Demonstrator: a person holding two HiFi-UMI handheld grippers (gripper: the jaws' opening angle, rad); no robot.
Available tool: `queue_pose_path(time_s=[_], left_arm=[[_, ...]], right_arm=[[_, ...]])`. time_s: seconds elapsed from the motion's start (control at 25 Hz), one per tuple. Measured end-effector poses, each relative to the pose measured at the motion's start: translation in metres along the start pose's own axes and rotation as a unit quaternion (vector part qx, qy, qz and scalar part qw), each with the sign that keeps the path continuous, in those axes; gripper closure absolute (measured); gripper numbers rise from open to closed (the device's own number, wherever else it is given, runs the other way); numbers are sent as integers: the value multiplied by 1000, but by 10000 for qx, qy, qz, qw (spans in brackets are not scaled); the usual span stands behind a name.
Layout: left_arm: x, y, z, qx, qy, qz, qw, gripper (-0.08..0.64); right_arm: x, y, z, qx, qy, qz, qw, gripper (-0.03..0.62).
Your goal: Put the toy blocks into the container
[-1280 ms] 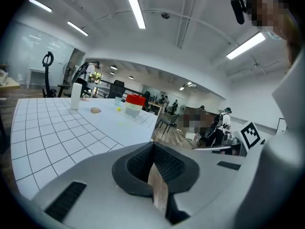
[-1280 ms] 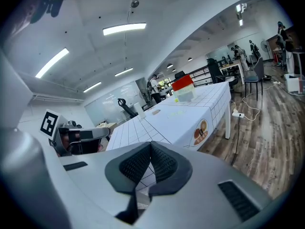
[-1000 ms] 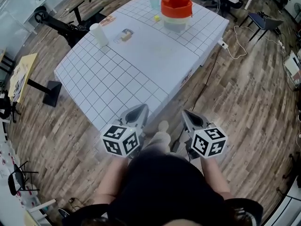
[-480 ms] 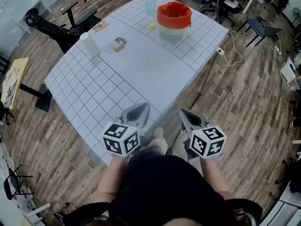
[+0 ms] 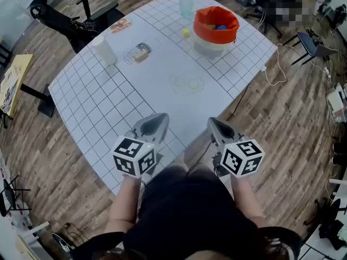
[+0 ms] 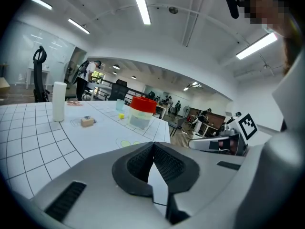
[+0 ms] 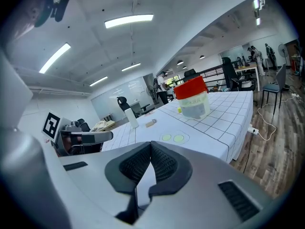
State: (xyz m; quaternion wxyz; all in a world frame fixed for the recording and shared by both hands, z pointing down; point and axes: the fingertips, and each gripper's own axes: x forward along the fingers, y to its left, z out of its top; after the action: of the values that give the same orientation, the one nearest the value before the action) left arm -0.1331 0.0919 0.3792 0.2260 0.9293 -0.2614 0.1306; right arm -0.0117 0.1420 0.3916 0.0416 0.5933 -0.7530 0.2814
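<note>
Evidently some toy blocks [image 5: 219, 27] already lay in the container [image 5: 199, 26] far ahead of the left tongs [image 5: 153, 124] and right tongs [image 5: 216, 127], both closed on nothing, yet a yellow block [image 5: 186, 32] just beside it and a tan block [image 5: 141, 55] nearer sat loose on the worktop [image 5: 162, 83].

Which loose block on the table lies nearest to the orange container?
The small yellow block, just beside the container. The tan block lies much farther away, near the white cup.
</note>
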Motion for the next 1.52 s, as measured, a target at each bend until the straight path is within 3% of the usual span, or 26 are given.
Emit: queue_pose_path(time_s=[0.48,0.72,1.08,1.24,1.36,1.52], left_arm=[[23,46,31,-118,-114,940,9954,534],[50,66,49,-322,-247,1742,9839,534],[100,88,74,-447,-430,2384,9692,531],[110,90,82,-309,-380,2690,9619,528],[109,99,83,-206,-239,2998,9535,441],[107,112,81,-125,46,3183,9479,426]], right_arm=[[69,-28,51,-546,408,778,9946,577],[110,-44,84,-844,673,1474,9832,577],[151,-69,91,-1130,1186,2299,9593,577],[165,-76,91,-1132,1388,2573,9496,577],[176,-78,90,-1145,1501,2755,9426,577],[189,-75,87,-1170,1594,2919,9358,577]])
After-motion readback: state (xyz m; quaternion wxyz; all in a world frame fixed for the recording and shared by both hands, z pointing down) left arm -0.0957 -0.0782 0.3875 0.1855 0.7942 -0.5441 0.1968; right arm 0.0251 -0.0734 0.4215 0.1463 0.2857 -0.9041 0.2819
